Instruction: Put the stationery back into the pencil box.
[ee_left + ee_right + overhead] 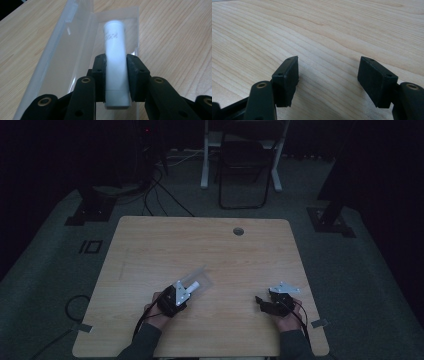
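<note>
Looking down from the high view, I hold my left gripper (186, 290) near-left on the table (150, 250), my right gripper (261, 303) well apart. Left gripper view: pads clamp a white tube (115, 62), pointing away over the clear case (62, 50). Right gripper view: jaws wide, nothing between.

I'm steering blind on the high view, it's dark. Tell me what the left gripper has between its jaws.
Observer: The left gripper is shut on a white plastic cylindrical tube, pads pressing both its sides.
Operator: Say what lies under the tube.
Observer: A clear plastic rectangular box, open, its lid raised along the left in the left gripper view.
Operator: Report any marking on the tube.
Observer: Small dark print near its far end, too blurred to read.
Operator: Now the right gripper.
Observer: The right gripper is open, nothing between its jaws, over the bare light wooden table.
</note>
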